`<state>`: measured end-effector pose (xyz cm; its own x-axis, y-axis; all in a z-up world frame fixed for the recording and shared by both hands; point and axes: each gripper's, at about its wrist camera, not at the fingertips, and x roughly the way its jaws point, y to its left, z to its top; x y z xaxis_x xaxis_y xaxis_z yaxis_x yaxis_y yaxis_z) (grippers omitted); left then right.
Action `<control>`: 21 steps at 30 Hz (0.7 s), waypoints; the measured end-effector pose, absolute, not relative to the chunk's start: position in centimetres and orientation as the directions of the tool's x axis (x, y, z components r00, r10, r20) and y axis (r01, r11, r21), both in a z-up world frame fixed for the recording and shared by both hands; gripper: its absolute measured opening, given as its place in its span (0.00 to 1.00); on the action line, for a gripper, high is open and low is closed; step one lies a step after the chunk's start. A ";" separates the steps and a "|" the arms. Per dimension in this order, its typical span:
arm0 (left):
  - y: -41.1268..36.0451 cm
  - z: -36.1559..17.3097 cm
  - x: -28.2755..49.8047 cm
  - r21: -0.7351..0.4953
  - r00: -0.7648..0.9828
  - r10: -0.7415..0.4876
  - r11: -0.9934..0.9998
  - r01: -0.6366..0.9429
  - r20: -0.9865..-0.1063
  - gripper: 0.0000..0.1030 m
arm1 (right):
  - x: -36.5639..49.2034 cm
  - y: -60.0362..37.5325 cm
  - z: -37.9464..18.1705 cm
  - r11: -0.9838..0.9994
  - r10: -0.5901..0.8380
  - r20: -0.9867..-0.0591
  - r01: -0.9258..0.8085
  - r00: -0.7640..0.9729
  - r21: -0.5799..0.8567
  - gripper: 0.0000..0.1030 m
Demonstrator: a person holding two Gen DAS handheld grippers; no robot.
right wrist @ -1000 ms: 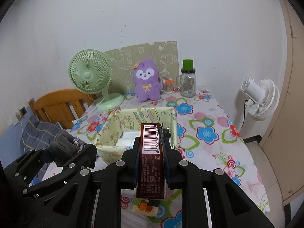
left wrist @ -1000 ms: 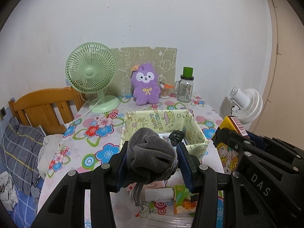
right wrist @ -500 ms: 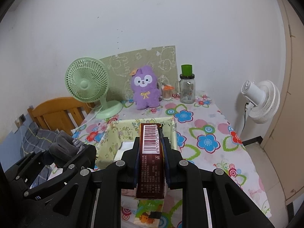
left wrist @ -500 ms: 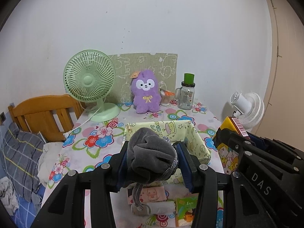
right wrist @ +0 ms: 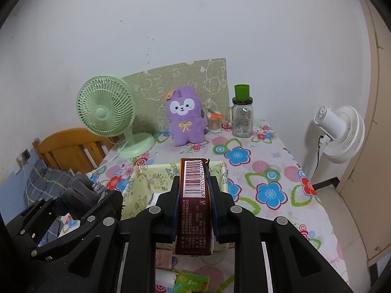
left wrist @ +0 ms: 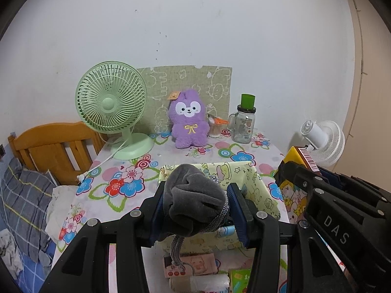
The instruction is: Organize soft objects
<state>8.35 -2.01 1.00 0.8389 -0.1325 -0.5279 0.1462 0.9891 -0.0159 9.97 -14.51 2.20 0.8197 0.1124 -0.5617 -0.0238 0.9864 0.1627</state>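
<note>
Grey velvet pouch (left wrist: 195, 202), bunched and soft, a braided silvery cord trailing from its mouth — it sits pinched between the blue pads of the left gripper (left wrist: 196, 207), held up in front of the pale yellow-green fabric box (left wrist: 259, 185) on the flowered tablecloth (left wrist: 122, 185). From the right wrist view the same pouch shows at lower left, crumpled above the left claw's black frame. The right gripper (right wrist: 194, 195) is clamped tight on a slim dark-brown packet (right wrist: 194, 207), standing on edge with a white barcode facing up and a yellow cartoon face showing in the left view. Small tissue packs (left wrist: 193, 266) lie on the cloth just in front of the box. At the far end of the table, against the wall, a purple plush (left wrist: 189, 122) sits upright between a green desk fan (left wrist: 111, 103) and a glass jar with a green cap (left wrist: 244, 122).
</note>
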 end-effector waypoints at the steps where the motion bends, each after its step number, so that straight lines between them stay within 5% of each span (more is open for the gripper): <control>1: -2.0 1.0 8.7 -0.015 0.838 -0.132 0.989 0.146 -0.529 0.48 | 10.3 -14.6 2.2 0.986 0.111 -0.562 -0.022 0.820 0.163 0.23; 21: -2.1 -1.9 15.0 -0.007 0.792 -0.116 0.990 0.140 -0.599 0.48 | 16.7 -14.1 -0.8 0.983 0.142 -0.604 -0.040 0.784 0.180 0.23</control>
<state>15.04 -2.11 -1.94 0.7920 -0.1165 -0.5993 0.1402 0.9901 -0.0072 16.72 -14.12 -0.78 0.7839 0.1425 -0.6044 -0.0398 0.9828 0.1802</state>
